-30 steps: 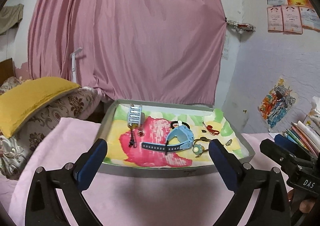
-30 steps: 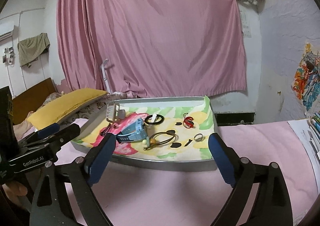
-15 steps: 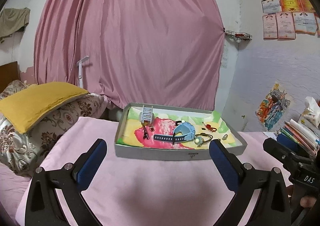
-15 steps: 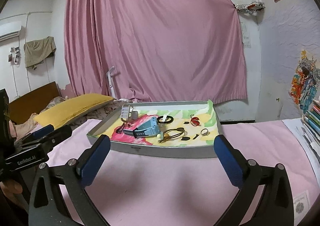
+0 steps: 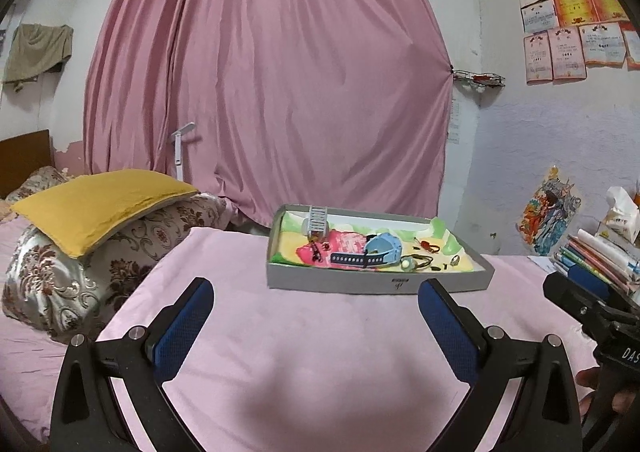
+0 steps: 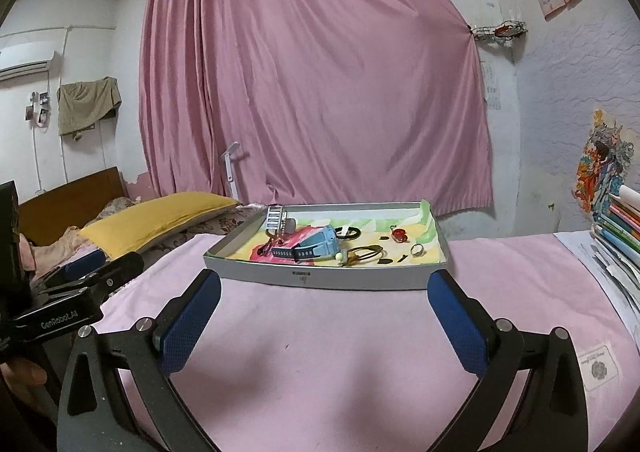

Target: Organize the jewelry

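Against the frames a second ago, both grippers have drawn back from the grey tray (image 5: 376,286): it filled the lower middle of each view then, and now sits smaller and farther off, with a wide stretch of pink cloth over the counter (image 5: 320,352) between it and the blue pads. The things in the tray lie as they did.

The left gripper (image 5: 316,328) hangs over bare cloth with its jaws released and nothing between them. The right gripper (image 6: 324,320) is likewise wide apart and empty; its jaws have just been opening a little further.

At far left a mustard-yellow pillow (image 5: 96,203) with a nubbly weave rests on a shiny floral cushion (image 5: 80,272). The tray is a shallow rectangular box of matt grey card, lined with a painted sheet in yellow, green and pink. From its left: a silvery ladder-link watch band (image 6: 276,217) propped against the wall, a small dark chain (image 5: 316,250) on the pink patch, a pale blue watch (image 6: 316,246) with a dark perforated strap, a black ring-shaped hair tie (image 6: 347,232), a thin brass-coloured hoop with a pale bead (image 6: 362,254), a small red ornament (image 6: 399,234), and a plain metal ring (image 6: 417,249). A stack of books (image 6: 616,228) stands at right.
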{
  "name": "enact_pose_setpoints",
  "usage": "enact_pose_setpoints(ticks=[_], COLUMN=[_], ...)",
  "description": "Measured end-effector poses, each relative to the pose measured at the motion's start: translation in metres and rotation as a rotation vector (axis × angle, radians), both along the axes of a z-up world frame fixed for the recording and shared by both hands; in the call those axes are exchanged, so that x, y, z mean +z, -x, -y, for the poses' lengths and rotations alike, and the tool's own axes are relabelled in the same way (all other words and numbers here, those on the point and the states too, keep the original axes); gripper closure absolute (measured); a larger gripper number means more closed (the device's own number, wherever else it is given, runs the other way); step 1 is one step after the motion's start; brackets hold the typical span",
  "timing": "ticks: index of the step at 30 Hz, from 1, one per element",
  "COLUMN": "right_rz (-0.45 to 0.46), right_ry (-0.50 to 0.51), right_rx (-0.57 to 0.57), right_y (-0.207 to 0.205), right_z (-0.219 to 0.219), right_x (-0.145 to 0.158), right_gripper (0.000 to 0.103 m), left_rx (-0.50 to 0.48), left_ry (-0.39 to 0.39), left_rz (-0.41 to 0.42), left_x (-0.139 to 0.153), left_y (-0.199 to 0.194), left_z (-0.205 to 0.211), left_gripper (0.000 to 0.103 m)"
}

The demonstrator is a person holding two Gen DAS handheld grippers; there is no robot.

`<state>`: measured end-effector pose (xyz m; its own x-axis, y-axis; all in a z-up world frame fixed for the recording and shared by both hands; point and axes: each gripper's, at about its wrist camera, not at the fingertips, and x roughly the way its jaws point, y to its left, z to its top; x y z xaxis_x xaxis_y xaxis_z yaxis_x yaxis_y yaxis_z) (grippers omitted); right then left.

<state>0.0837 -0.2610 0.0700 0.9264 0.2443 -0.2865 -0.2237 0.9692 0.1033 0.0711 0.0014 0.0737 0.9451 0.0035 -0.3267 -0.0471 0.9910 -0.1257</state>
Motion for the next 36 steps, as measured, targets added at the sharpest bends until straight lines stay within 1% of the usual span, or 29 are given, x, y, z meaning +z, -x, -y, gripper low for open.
enact_pose_setpoints(ticks=[9, 16, 24, 33, 36], right_rz=[0.024, 0.031, 0.042, 0.015, 0.016], right_ry=[0.009, -0.003, -0.003, 0.013, 0.012], right_rx=[-0.008, -0.022, -0.022, -0.032, -0.04], right_y=[0.021, 0.032, 0.037, 0.034, 0.033], right_z=[-0.005, -0.006, -0.006, -0.005, -0.004], right_x=[-0.008, -0.02, -0.031, -0.051, -0.054], right_gripper=[0.001, 0.001, 0.001, 0.001, 0.001], left_rx=[0.029, 0.039, 0.03, 0.031, 0.028], left_ry=[-0.03, -0.045, -0.048, -0.058, -0.046], left_rz=[0.016, 0.021, 0.008, 0.022, 0.022], left_x=[-0.01, -0.019, -0.034, -0.05, -0.055], left_y=[0.024, 0.031, 0.033, 0.037, 0.037], left_z=[-0.007, -0.007, -0.005, -0.002, -0.003], left_gripper=[0.0, 0.0, 0.0, 0.0, 0.0])
